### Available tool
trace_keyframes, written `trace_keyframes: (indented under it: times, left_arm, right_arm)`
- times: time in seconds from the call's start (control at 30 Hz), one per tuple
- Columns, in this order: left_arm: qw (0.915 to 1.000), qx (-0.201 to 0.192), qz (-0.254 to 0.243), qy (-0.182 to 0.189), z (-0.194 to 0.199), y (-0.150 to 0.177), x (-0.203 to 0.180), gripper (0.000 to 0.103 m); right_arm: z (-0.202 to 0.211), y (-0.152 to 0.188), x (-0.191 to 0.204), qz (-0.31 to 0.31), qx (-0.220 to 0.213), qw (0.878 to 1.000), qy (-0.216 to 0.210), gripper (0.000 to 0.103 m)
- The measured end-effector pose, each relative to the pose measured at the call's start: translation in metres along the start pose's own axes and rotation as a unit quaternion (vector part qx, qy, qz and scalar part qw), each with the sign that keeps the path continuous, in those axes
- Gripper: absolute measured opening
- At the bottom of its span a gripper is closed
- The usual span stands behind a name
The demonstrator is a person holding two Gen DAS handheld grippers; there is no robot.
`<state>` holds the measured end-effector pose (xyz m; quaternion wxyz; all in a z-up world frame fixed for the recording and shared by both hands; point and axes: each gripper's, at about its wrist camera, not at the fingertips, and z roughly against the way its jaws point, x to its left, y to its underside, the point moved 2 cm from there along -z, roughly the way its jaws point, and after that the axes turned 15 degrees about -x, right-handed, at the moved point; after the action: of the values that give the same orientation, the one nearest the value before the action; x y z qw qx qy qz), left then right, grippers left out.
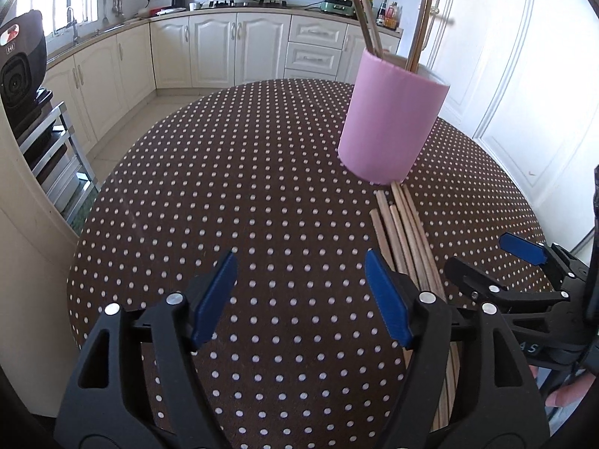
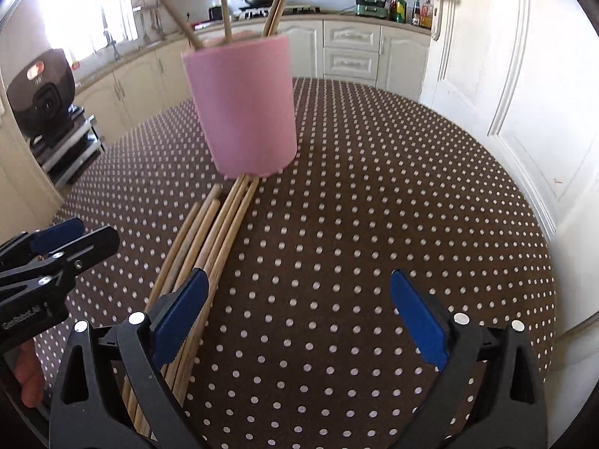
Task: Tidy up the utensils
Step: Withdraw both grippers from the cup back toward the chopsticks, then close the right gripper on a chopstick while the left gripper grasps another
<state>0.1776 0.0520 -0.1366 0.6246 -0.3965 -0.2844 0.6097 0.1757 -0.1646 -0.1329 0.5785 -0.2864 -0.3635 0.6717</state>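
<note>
A pink cylindrical holder (image 1: 389, 123) (image 2: 243, 108) stands upright on the round polka-dot table (image 1: 224, 187) (image 2: 374, 187), with several wooden chopsticks (image 1: 368, 18) (image 2: 224, 0) sticking out of its top. A bundle of loose chopsticks (image 1: 404, 235) (image 2: 209, 239) lies flat on the cloth, its far ends touching the holder's base. My left gripper (image 1: 299, 258) (image 2: 75, 235) is open just left of the bundle, nothing between its fingers. My right gripper (image 2: 299, 277) (image 1: 490, 258) is open wide just right of the bundle, its left finger over the sticks' edge.
A black rice cooker (image 1: 22, 71) (image 2: 41, 89) sits on a metal rack beyond the table's left edge. Cream kitchen cabinets (image 1: 213, 48) run along the back, and a white panelled door (image 2: 505, 75) stands close on the right. A hand shows behind each gripper.
</note>
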Motion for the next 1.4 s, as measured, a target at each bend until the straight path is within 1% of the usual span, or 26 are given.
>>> trace_keyframes:
  times: [0.13,0.33,0.53,0.73,0.83,0.9,0.97,1.03,1.07,1.1,1.13,1.2,1.23,1.27,1.3,1.33,1.37,1.4]
  left_arm:
    - [1.0,0.004,0.001,-0.002,0.001,0.005,0.006,0.073]
    - [0.9999,0.013,0.003,-0.003,0.001,0.015,0.013,0.074]
    - [1.0,0.006,0.003,0.003,0.003,0.014,0.013,0.075]
    - [0.9999,0.003,0.009,0.004,0.004,0.014,0.015,0.075]
    - [0.9999,0.0,0.009,0.004,0.006,0.015,0.016,0.075]
    - [1.0,-0.001,0.009,0.003,0.007,0.015,0.016,0.075]
    - [1.0,-0.003,0.009,0.002,0.008,0.015,0.015,0.075]
    - [0.9999,-0.004,0.009,0.002,0.008,0.014,0.014,0.075]
    - [0.9999,-0.005,0.009,0.003,0.009,0.014,0.014,0.075]
    - [0.9999,-0.005,0.009,0.003,0.01,0.015,0.013,0.075]
    - [0.9999,-0.006,0.009,0.004,0.01,0.015,0.012,0.075]
    - [0.9999,-0.007,0.009,0.008,0.011,0.014,0.01,0.075]
    - [0.9999,-0.008,0.007,0.011,0.012,0.014,0.008,0.075]
    - [0.9998,-0.008,0.006,0.014,0.013,0.014,0.007,0.075]
    - [0.9998,-0.007,0.005,0.019,0.013,0.013,0.003,0.075]
    - [0.9998,-0.004,0.006,0.021,0.012,0.012,0.001,0.075]
    - [0.9997,0.0,0.005,0.023,0.011,0.012,-0.002,0.075]
    - [0.9997,0.002,0.003,0.023,0.01,0.011,-0.005,0.075]
  right_arm:
    - [-0.003,0.001,0.004,0.011,0.009,1.0,0.01,0.094]
    - [-0.006,-0.001,0.011,0.014,0.011,1.0,0.018,0.094]
    - [-0.007,-0.001,0.022,0.026,0.01,0.999,0.027,0.094]
    - [-0.003,0.0,0.028,0.046,0.02,0.998,0.043,0.093]
    - [0.0,0.001,0.031,0.054,0.019,0.997,0.043,0.09]
    - [-0.003,0.001,0.032,0.053,0.019,0.998,0.042,0.09]
    - [-0.011,0.002,0.032,0.058,0.027,0.996,0.056,0.088]
    - [-0.015,0.001,0.032,0.054,0.022,0.997,0.057,0.088]
    - [-0.016,0.0,0.031,0.045,0.024,0.997,0.054,0.085]
    - [-0.016,-0.001,0.032,0.042,0.025,0.998,0.047,0.076]
    - [-0.014,0.0,0.033,0.039,0.023,0.998,0.033,0.071]
    - [-0.011,0.001,0.037,0.04,0.02,0.999,0.009,0.044]
    - [-0.009,0.002,0.038,0.043,0.019,0.999,0.002,0.038]
    - [-0.007,0.002,0.041,0.048,0.018,0.999,-0.006,0.028]
    - [-0.006,0.003,0.042,0.048,0.017,0.999,-0.009,0.021]
    - [-0.006,0.003,0.043,0.047,0.016,0.999,-0.011,0.018]
    - [-0.005,0.003,0.041,0.046,0.014,0.999,-0.01,0.011]
    - [-0.004,0.003,0.038,0.04,0.014,0.999,-0.012,0.009]
